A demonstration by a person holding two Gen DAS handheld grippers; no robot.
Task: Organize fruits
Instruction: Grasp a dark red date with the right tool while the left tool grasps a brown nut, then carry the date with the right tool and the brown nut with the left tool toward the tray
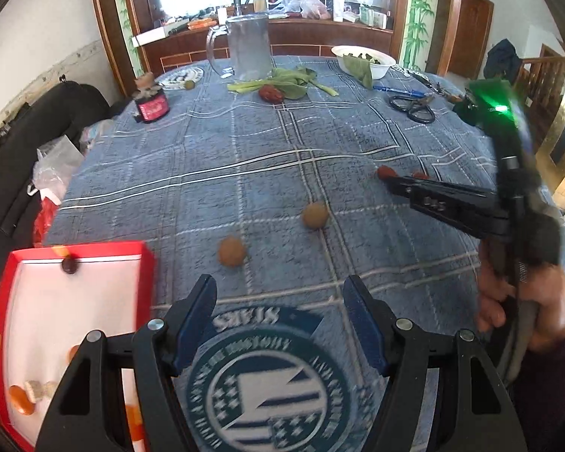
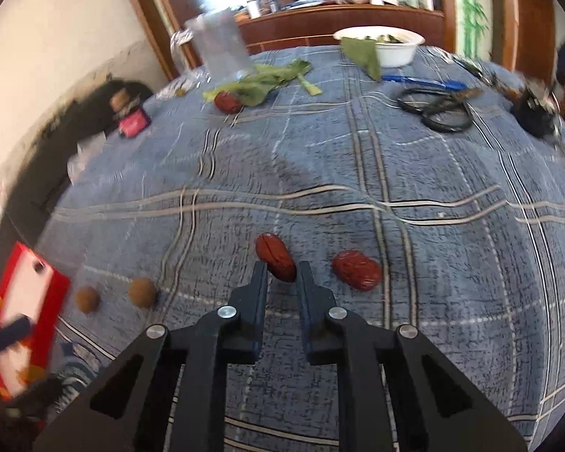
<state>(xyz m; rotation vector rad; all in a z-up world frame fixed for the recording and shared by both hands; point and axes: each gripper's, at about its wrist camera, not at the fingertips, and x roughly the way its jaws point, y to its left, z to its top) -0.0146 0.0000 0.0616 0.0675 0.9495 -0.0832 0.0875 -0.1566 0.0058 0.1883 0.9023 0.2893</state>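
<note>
My left gripper (image 1: 282,297) hangs open and holds nothing, low over the blue plaid tablecloth. To its left is a red tray (image 1: 94,250) with a white floor, one dark fruit (image 1: 69,265) and some orange pieces inside. Two brown round fruits (image 1: 231,251) (image 1: 315,216) lie just ahead of it. In the right wrist view my right gripper (image 2: 282,275) has its jaws narrowed around the near end of a red date (image 2: 275,256). A second red date (image 2: 358,269) lies just to the right. A third date (image 2: 228,101) rests far off by the leafy greens.
At the far side stand a glass mug (image 1: 248,45), a white bowl of greens (image 1: 361,62), loose leafy greens (image 1: 286,83), a red-labelled jar (image 1: 151,105) and black scissors (image 1: 414,107). A hand (image 1: 527,301) holds the right gripper. A dark bag lies past the table's left edge.
</note>
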